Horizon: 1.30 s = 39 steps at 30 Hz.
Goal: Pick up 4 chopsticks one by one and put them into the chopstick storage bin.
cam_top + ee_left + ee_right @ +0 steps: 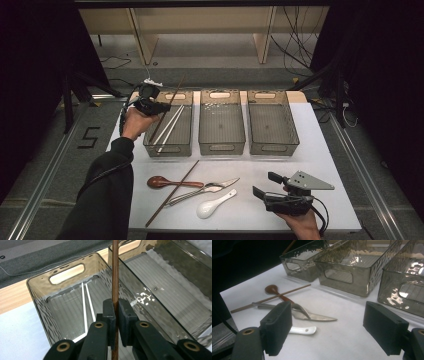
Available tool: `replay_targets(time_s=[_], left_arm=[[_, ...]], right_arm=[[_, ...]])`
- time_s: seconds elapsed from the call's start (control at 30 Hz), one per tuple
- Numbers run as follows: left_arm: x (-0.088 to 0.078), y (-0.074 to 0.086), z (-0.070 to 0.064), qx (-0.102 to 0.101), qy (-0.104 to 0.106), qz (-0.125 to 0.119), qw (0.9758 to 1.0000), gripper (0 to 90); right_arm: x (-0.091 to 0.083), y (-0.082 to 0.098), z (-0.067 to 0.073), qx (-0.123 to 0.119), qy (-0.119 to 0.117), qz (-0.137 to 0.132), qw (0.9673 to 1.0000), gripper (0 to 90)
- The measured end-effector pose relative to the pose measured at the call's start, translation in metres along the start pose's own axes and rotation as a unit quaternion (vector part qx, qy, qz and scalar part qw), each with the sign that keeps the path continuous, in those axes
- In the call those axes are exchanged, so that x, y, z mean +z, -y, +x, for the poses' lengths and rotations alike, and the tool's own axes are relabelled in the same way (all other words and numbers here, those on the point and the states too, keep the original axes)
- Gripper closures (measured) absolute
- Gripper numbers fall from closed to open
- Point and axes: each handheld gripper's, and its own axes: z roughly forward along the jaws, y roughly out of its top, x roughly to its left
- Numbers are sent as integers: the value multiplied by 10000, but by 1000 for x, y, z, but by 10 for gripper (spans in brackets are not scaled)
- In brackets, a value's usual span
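Left tool [159, 106] pinches a brown chopstick [168, 109] between closed pads, over the leftmost of three smoky bins [150, 141]. Its long axis runs on a slant in the high view, lower end over the bin's near left, upper end pointing up and away past the far rim. Two white chopsticks [171, 126] lie inside that bin. Farther right, the right tool [263, 185] rests on the white surface [310, 150], wide apart and holding nothing.

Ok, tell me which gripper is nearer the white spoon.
Right. The right gripper hovers open just right of the white spoon; the left gripper is up at the left bin, shut on a brown chopstick.
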Motion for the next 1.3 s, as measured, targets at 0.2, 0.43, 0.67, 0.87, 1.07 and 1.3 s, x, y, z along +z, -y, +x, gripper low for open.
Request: replay_targets(time_s=[0.2,0.43,0.67,0.87,1.07,1.3], left_arm=[[6,0,4,-79,-43,-24,10000,843],[13,7,7,-140,-80,-24,9999,842],[16,9,7,-111,-105,-6,9999,842],[20,12,7,-57,-155,39,9999,841],[24,16,8,-71,-189,54,9998,841],[27,20,8,-86,-190,87,9997,840]], right_arm=[[0,0,0,4,-4,10,10000,238],[0,0,0,4,-1,1,10000,238],[0,0,0,7,-6,4,10000,238],[0,0,0,3,-3,6,10000,237],[0,0,0,2,-6,12,10000,238],[0,0,0,-5,-7,11,10000,238]])
